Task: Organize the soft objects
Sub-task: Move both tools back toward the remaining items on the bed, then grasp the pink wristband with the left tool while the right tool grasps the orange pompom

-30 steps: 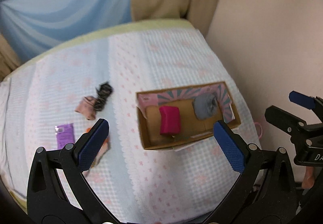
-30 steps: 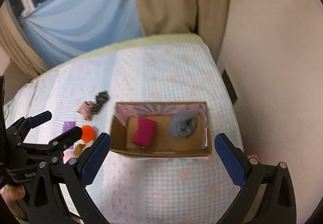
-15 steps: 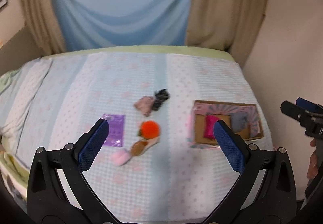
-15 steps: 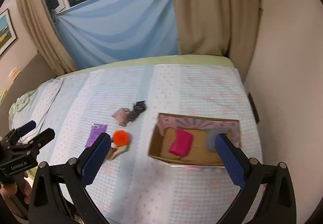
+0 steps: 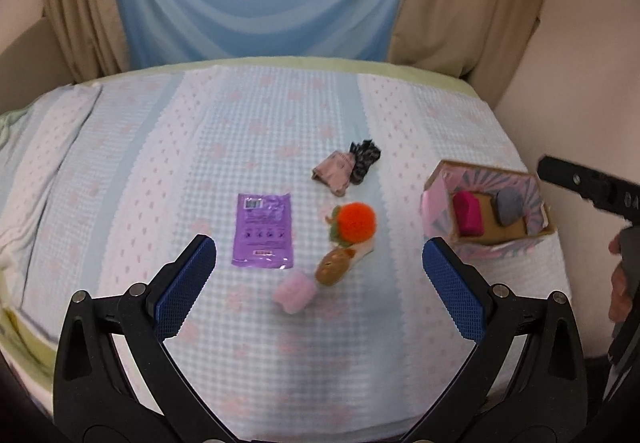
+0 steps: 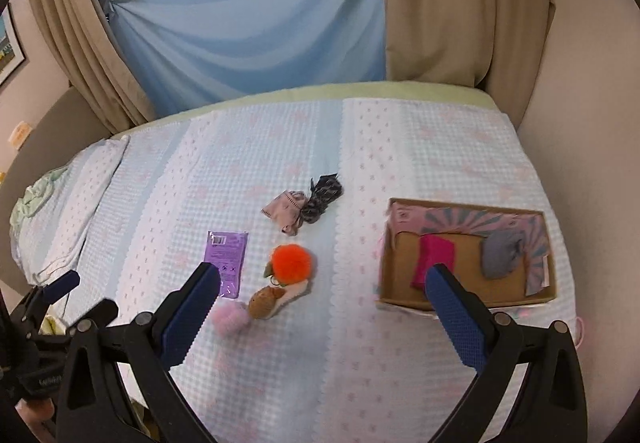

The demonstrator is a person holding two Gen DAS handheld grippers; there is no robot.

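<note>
Pale checked bedding covered the bed (image 5: 280, 355); left of the cardboard box (image 6: 466, 293) lay a fluffy orange pompom (image 6: 291, 262). Both grippers (image 5: 318, 275) (image 6: 322, 301) hovered, jaws wide open, empty.

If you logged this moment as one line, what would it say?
left gripper: open, empty | right gripper: open, empty | cardboard box: magenta and grey items inside | orange pompom: on bed

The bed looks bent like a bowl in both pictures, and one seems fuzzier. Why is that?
Left wrist view: the fisheye lens curves the bed, and the picture is slightly soft, as on the orange pompom. Right wrist view: same curving, but sharper; the cardboard box shows crisp edges.
</note>
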